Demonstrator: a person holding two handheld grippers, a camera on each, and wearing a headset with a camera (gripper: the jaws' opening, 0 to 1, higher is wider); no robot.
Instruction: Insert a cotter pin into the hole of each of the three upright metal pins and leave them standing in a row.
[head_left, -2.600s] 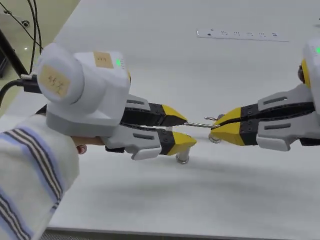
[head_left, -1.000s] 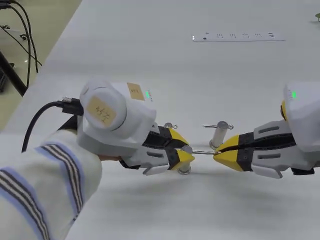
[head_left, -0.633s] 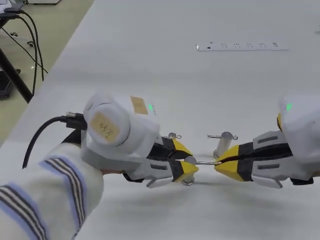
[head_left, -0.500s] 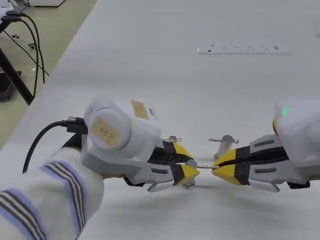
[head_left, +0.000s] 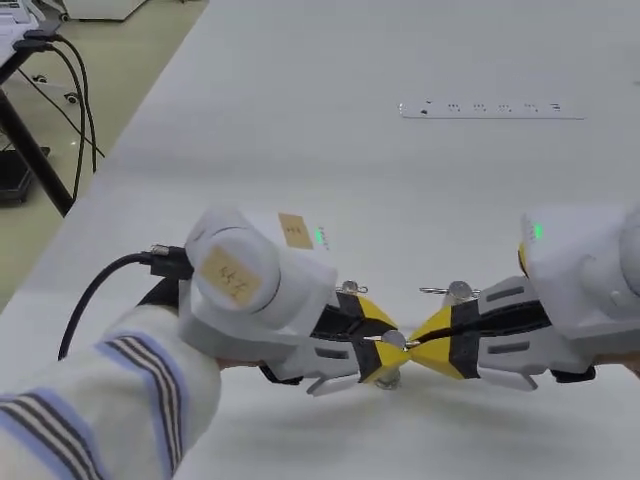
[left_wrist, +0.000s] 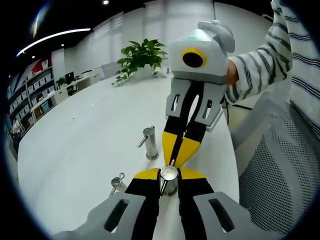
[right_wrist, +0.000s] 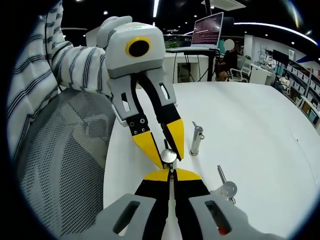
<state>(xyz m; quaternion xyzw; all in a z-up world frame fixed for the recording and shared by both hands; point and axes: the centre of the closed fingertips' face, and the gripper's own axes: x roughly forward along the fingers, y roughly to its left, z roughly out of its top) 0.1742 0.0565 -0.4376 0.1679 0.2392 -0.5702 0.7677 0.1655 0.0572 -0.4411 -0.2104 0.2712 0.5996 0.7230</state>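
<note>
L gripper (left_wrist: 169, 174) jaws clamp silver upright metal pin (right_wrist: 169, 156).
R gripper (right_wrist: 170, 174) jaws pinch thin wire cotter pin (left_wrist: 172, 163) at it.

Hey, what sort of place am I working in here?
Probably an open-plan office or lab: a long white workbench, a leafy green potted plant, an open laptop, and a grey mesh office chair.

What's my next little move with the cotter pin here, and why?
Probably open the right gripper and back it off. Its jaws, shut on the cotter pin, already sit against the metal pin that the left gripper clamps upright, so the cotter pin looks pushed in as far as they allow.
</note>
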